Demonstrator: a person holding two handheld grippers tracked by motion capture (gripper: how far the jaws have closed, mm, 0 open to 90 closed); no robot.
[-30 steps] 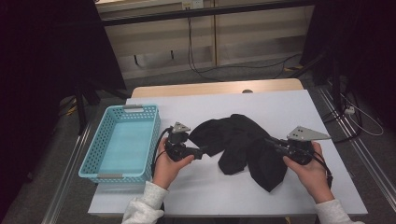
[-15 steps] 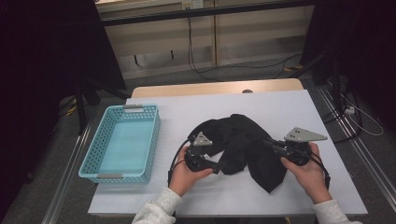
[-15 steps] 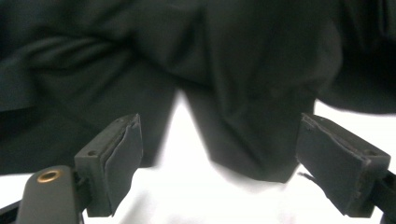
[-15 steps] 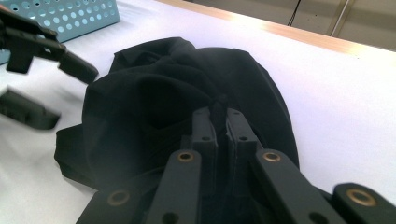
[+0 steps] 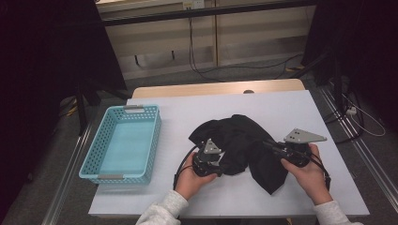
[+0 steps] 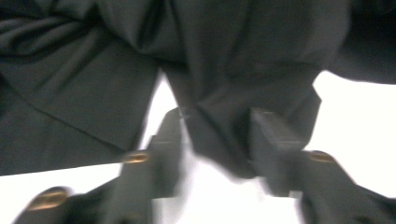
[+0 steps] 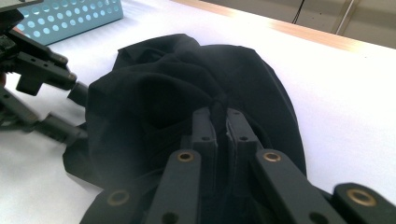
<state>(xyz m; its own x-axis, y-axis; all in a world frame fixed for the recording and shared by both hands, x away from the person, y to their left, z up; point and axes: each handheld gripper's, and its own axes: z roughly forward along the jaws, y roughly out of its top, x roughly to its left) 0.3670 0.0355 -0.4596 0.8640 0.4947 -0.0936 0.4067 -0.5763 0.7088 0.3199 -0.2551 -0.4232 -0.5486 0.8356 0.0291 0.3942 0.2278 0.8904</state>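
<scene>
Jaws of the left gripper (image 5: pixel 220 165) have just been closing around a fold of the crumpled black cloth garment (image 5: pixel 244 140) near the white table's (image 5: pixel 291 108) front edge, while the right gripper (image 5: pixel 272 146) pinches its other side, probably to spread it.

High view: even overhead light on the white table (image 5: pixel 291 108), surroundings dim, corners near black, sharp enough. Left gripper view: strong motion blur, table blown out to pure white, black cloth (image 6: pixel 224 70) soft, underexposed. Right gripper view: clear mid-frame, cloth folds lose detail, near jaws slightly soft.
</scene>
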